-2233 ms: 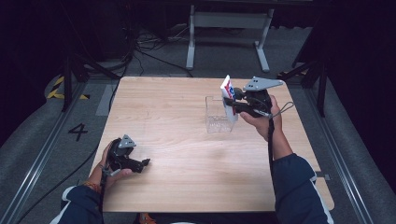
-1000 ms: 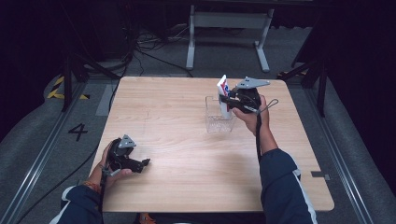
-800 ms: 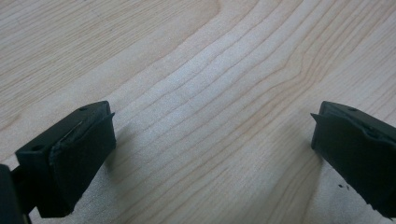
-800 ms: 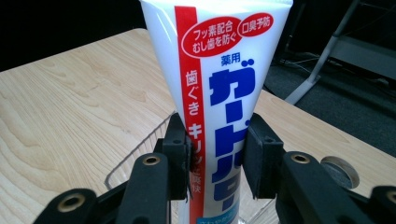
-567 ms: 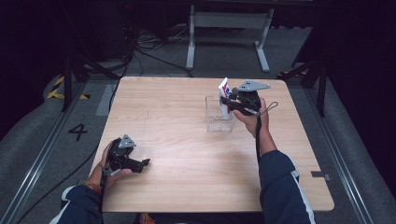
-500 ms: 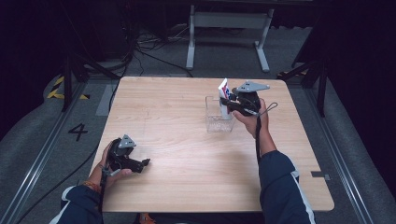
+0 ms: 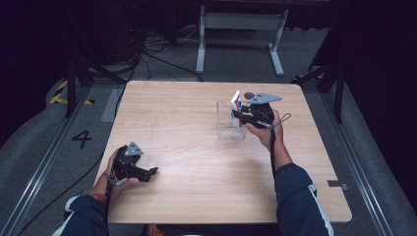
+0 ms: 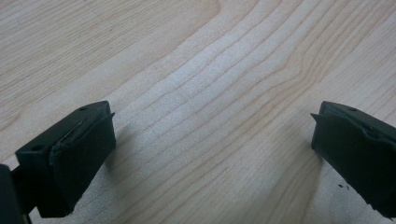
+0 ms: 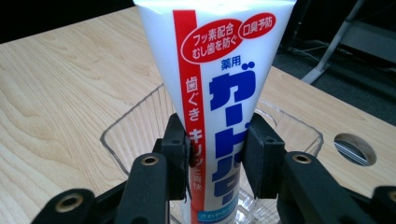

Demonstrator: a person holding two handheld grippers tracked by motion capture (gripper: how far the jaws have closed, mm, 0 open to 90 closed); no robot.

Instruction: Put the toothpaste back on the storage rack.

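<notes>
Right gripper view puts us right on the action: the right gripper [image 9: 215, 154] has its fingers [image 9: 176, 154] clenched on the lower body of a white toothpaste tube [image 9: 215, 79] with a red stripe and blue lettering, and the tube stands upright, flat crimped end on top, its bottom end already inside the mouth of the clear plastic container [image 9: 140, 126]. From the high view that container [image 7: 230, 129] sits on the table [image 7: 196, 187] toward the person's right, and the tube [image 7: 236, 102] pokes up above its rim, with the right gripper [image 7: 242, 116] just beside the container's right wall.

I'd judge this to be the lowering step, tube going into the container. To do it well, keep the tube vertical and centred over the opening so the bottom end doesn't catch the rim, and sink it straight down. The fingers are straddling the tube low, so they may meet the rim before the tube bottoms out; ease down gently and release only once the tube is resting inside, or it may tip against a wall and topple the light container.

Well away from the container, near the table's front left, the left gripper [image 7: 147, 172] rests with its fingers [image 8: 70, 158] spread apart over bare wood, grasping nothing.
</notes>
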